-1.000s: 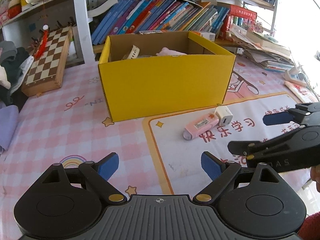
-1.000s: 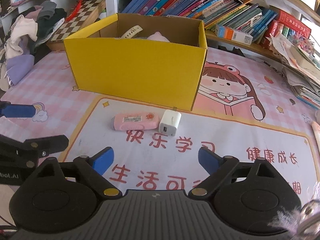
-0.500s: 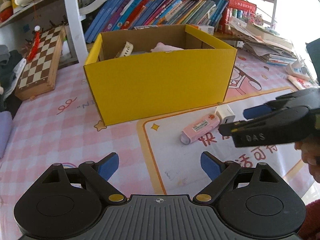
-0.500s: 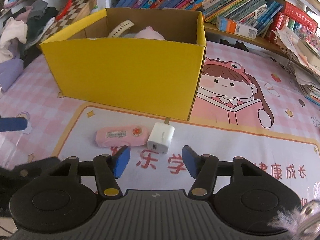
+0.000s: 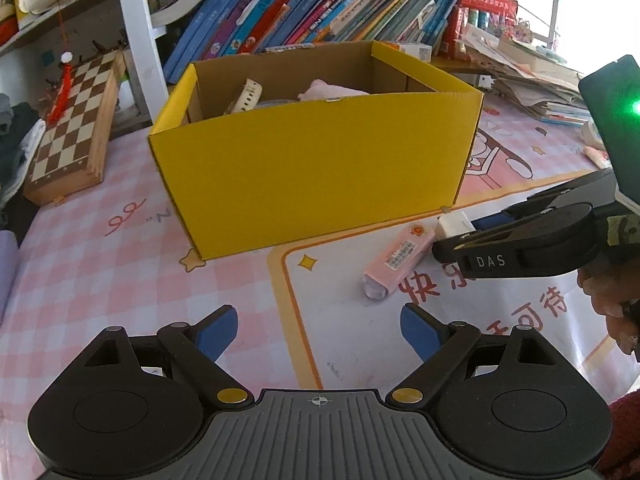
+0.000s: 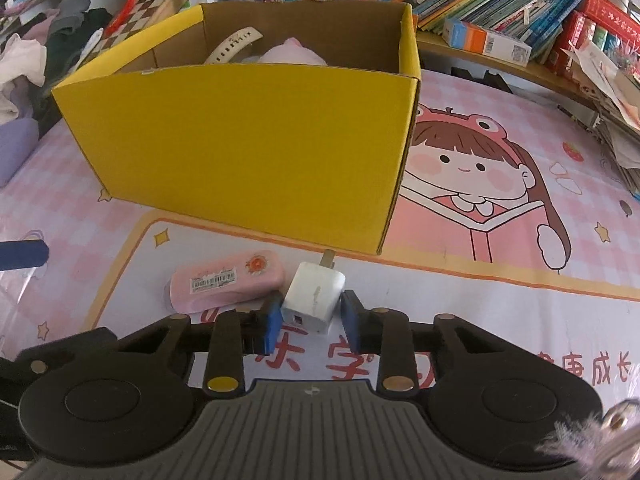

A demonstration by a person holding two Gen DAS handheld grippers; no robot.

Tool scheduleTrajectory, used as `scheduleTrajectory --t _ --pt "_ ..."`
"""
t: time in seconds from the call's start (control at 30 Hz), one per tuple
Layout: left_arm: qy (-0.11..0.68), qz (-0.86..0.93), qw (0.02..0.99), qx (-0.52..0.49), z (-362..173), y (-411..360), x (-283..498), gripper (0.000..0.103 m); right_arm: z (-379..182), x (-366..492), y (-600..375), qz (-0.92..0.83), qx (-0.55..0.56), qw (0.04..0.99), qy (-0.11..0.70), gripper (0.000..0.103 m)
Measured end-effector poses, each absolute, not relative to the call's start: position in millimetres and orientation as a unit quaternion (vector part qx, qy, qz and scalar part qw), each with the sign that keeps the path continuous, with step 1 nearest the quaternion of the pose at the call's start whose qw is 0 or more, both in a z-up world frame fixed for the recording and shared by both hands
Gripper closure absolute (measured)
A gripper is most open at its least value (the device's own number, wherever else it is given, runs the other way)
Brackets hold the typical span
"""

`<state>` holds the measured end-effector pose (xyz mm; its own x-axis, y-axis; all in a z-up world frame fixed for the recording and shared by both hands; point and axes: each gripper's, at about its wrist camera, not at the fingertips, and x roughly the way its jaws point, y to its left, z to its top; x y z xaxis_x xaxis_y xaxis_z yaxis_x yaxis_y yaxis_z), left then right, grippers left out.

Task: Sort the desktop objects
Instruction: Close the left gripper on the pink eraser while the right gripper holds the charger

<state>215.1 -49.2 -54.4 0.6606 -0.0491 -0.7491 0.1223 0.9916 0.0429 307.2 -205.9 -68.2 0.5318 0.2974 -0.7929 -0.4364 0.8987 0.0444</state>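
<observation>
On a desk covered by a pink checked cartoon mat (image 6: 520, 240), printed with a reading girl and red Chinese characters, stands an open yellow cardboard box (image 6: 248, 148). Behind it, shelves hold a slanting row of colourful books (image 5: 304, 20), a wooden chessboard (image 5: 76, 124) leans at the left, and loose papers pile up at the right. Inside the box lie a cream watch strap (image 6: 236, 44) and something soft and pink (image 6: 292, 54).

Just in front of the box's right corner, a small white charger plug (image 6: 314, 296) rests on the mat, its metal prong pointing toward the box. It is a rounded cube with a port on its near face. Touching its left side lies a pink oblong eraser (image 6: 226, 280) with a barcode label and a flower mark.

The right gripper (image 6: 307, 320) has its 2 blue fingers closed in around the charger, pads at or very near its sides. The left gripper (image 5: 318, 330) hovers spread wide, holding nothing, nearer than the eraser.
</observation>
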Motion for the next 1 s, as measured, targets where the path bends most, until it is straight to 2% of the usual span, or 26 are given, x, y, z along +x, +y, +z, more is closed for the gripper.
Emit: scheduleTrajectory --t 0.17,0.37,0.63,0.87,0.97,1.0 --pt "0.409 -0.058 0.909 0.051 -58 -59 226 0.014 -68 309 -215 0.209 -0.081 0.872 0.435 0.074" --pt "0.408 -0.074 0.908 0.065 -66 -71 242 0.023 -68 311 -228 0.202 -0.086 0.873 0.435 0.074" --pt "0.425 -0.089 0.898 0.068 -80 -80 263 0.041 -69 313 -232 0.214 -0.091 0.871 0.432 0.073" --pt "0.424 -0.1 0.899 0.057 -84 -79 267 0.045 -70 315 -231 0.217 -0.096 0.871 0.43 0.07" --pt "0.422 -0.106 0.898 0.058 -83 -79 266 0.056 -70 316 -230 0.217 -0.096 0.871 0.43 0.068" --pt "0.422 -0.106 0.898 0.059 -83 -78 266 0.063 -70 316 -229 0.217 -0.096 0.871 0.43 0.068"
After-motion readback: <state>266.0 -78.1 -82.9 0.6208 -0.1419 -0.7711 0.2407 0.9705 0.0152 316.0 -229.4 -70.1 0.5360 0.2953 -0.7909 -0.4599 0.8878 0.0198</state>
